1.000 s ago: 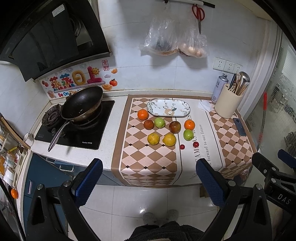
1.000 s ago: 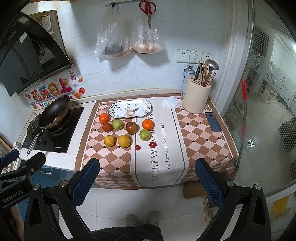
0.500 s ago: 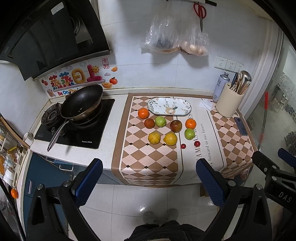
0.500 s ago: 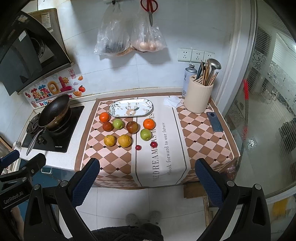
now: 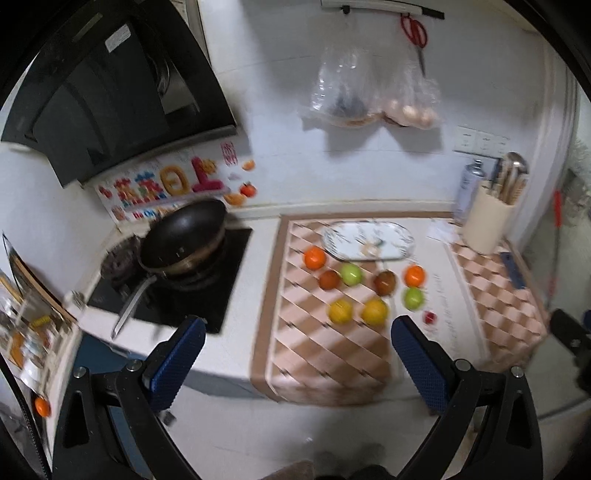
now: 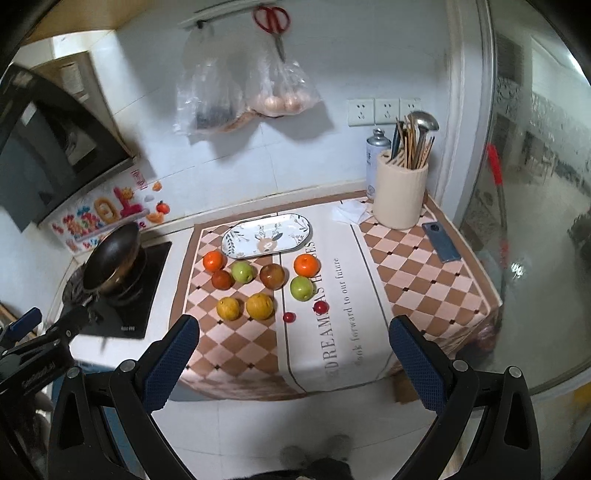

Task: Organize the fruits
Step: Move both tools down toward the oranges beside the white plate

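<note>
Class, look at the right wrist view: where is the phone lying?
The phone lies flat on the checked cloth near the counter's right edge, just right of the cream utensil holder, far from the fruit.

Left wrist view: high, well back from counter (image 5: pixel 258 354), facing down-forward, blurred. Right wrist view: similar height, set rightward, facing same counter. Shared: checkered cloth (image 6: pixel 417 266), fruits (image 6: pixel 258 306), plate (image 5: pixel 369 242), wok (image 6: pixel 110 258), hanging bags (image 6: pixel 243 92).

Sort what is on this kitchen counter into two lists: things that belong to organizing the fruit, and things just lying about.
Job: oranges, green apples, yellow fruits, brown fruits, small red fruits, plate.

Lying about: wok, utensil holder, spray can, phone, scissors.
</note>
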A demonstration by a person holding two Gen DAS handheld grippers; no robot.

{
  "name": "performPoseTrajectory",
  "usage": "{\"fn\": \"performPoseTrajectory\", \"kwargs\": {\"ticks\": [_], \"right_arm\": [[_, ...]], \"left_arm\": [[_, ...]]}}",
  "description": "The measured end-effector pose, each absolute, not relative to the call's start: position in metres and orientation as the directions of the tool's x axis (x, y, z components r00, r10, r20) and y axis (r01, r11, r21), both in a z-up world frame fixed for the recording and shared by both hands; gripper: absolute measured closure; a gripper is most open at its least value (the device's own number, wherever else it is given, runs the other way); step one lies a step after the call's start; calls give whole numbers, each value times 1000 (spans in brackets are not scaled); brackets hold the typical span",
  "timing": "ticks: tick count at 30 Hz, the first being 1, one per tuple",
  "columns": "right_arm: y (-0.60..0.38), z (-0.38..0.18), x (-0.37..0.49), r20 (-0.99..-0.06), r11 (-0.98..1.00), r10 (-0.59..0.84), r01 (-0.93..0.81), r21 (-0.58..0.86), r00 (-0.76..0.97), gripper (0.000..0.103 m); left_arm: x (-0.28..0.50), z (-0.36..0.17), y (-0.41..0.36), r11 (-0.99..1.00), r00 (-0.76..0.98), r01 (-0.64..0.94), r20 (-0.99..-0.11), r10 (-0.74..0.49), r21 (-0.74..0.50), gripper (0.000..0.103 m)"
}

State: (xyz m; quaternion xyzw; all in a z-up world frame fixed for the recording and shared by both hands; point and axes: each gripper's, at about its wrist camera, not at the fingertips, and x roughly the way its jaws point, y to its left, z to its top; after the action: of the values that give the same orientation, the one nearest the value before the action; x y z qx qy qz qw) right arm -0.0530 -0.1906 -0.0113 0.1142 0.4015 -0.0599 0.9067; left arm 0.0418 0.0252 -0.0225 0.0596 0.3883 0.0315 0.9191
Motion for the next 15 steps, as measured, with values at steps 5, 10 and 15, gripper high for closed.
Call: {"fn": "performPoseTrajectory", "kwargs": {"ticks": [5,10,15], "right_arm": [[-207,-51,-4,-784,949,-9,253,190,620,0],[-227,-104,59,-838,933,25,288,216,546,0],[-246,-166,144,-888,929,87,284,236,451,0]], "left_arm": [[104,-60,38,987,654,-14,-745,128,157,0],[176,-110,40,992,526,-9,-843,109,123,0],[254,-164,42,993,398,-45,-909,121,112,0]]}}
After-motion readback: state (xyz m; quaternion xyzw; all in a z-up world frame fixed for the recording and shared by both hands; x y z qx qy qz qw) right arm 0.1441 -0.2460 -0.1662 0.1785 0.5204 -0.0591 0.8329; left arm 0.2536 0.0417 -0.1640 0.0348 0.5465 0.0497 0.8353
